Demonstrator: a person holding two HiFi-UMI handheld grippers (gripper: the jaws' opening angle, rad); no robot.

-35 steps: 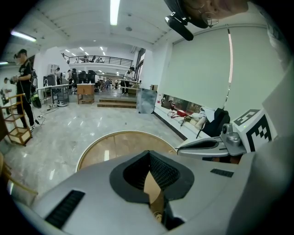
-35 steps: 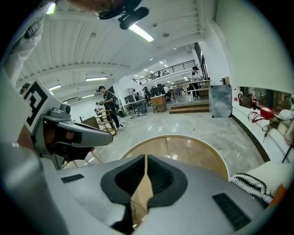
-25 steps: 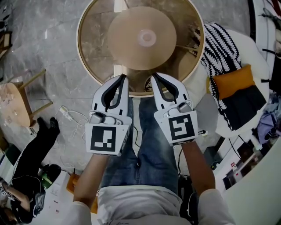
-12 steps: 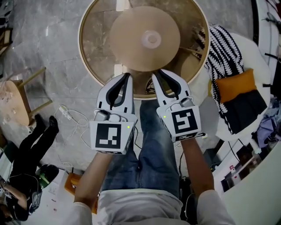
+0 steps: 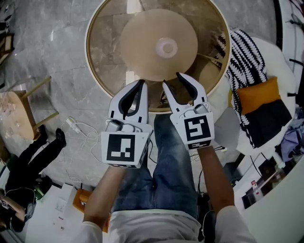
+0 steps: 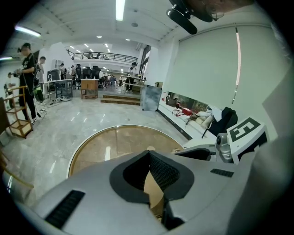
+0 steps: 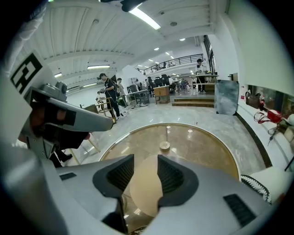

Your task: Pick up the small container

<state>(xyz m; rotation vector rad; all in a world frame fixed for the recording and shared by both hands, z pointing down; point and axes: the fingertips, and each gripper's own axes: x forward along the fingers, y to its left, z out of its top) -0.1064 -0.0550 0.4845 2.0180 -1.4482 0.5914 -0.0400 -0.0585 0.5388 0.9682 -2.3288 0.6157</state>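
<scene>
A large open-plan workshop or lab hall is shown. A polished grey stone floor (image 6: 69, 119) is seen running back to low steps (image 6: 120, 99), beyond which desks loaded with equipment (image 6: 89, 85) are set out. A railed mezzanine (image 6: 98, 56) is carried above them, under a white ceiling fitted with strip lights (image 6: 120, 9). A person (image 6: 27, 78) is seen standing at the left. A round glass-topped desk (image 5: 102, 42) is placed nearby, and a loose white cable (image 5: 72, 125) is left on the floor

Small pale round container (image 5: 166, 47), upright, centre of glass table (image 5: 102, 45)
</scene>
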